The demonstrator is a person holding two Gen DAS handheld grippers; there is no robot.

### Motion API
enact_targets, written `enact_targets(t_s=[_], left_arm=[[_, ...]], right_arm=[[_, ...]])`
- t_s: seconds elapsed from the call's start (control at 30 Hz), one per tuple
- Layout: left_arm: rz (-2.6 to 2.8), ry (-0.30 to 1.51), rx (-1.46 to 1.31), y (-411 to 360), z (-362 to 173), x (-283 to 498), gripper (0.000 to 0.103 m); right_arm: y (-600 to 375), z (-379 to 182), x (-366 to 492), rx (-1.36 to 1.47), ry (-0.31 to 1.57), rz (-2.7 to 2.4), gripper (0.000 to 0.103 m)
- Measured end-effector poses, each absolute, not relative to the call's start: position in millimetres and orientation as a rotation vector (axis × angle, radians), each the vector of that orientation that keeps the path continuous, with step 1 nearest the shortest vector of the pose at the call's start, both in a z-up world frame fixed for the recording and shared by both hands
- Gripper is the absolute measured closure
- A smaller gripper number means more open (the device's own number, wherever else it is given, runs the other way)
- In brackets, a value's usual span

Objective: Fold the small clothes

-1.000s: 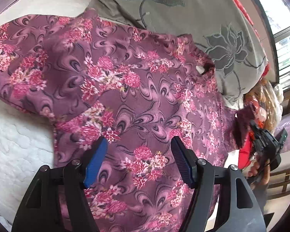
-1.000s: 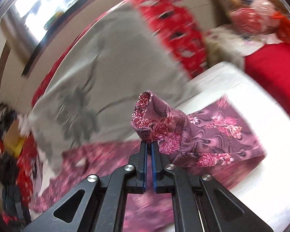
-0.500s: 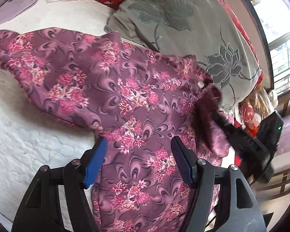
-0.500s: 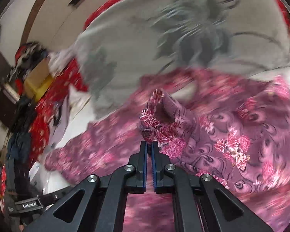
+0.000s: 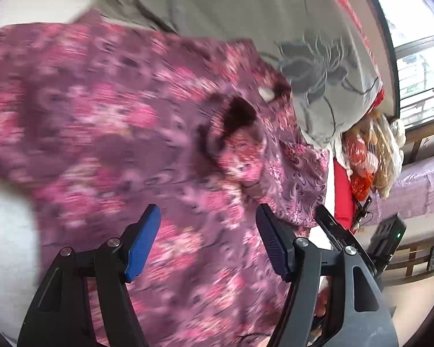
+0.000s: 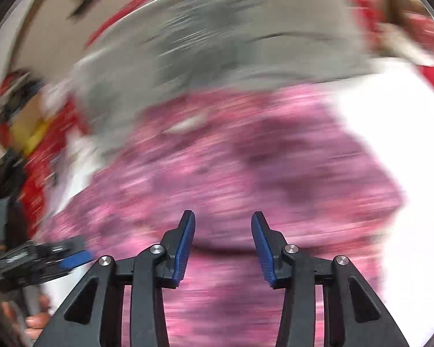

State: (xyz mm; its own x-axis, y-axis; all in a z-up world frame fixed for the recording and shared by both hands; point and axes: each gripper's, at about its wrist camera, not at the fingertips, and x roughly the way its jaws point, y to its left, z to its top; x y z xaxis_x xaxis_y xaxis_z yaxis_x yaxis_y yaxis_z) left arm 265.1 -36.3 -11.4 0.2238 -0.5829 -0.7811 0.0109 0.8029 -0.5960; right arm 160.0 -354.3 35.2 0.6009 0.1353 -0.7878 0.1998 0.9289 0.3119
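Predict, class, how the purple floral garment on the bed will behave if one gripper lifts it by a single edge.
The purple floral garment will probably droop and drape: a bunched fold already slumps on it. It looks thin, so likely light. It may slide off the open right gripper unless pinched firmly.

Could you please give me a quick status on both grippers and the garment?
Left hand-held gripper open, empty. Right hand-held gripper open, empty. Floral garment lies loose on white bedding, sleeve flopped over its body. Grey pillow borders it; view blurred.
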Motion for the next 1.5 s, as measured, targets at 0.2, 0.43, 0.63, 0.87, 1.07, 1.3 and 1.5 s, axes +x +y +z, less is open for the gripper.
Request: enact_targets(t_s=[0.2,0.43,0.63,0.87,1.07,1.3,1.5], left_arm=[[-0.37,1.339,-0.585,-76.9,-26.7,298.0,0.036],[-0.303,1.252,-0.571,-87.8,-5.8,307.1,0.094],[-0.248,1.068,-0.528,-26.8,33.8,283.2,0.094],[-0.14,1.227,-0.611,26.6,-37.0,279.5,0.093],[-0.162,1.217,-0.541,15.0,-33.5,283.9,0.091],[-0.201,1.179,-0.62,44.7,-23.5,266.3,0.082],[-0.198,1.109,-0.569,33.8,-10.1,265.1,0.063]], right_arm=[[-470.7,8.5,120.2,0.375,0.946,-0.34,0.06],[-489.2,-12.8,93.4,0.345,0.857,-0.269,0.039],[-466.4,-15.9,99.2,0.285,0.862,-0.246,0.021],[-467.6,4.2,124.6,0.493,0.804,-0.157,0.022],[-433.9,-7.4,178.5,0.431,0.929,-0.063,0.091],[-429.8,-11.9,169.8,0.381,0.939,-0.168,0.092],[-397.9,24.0,153.3,0.296,0.823,-0.093,0.081]])
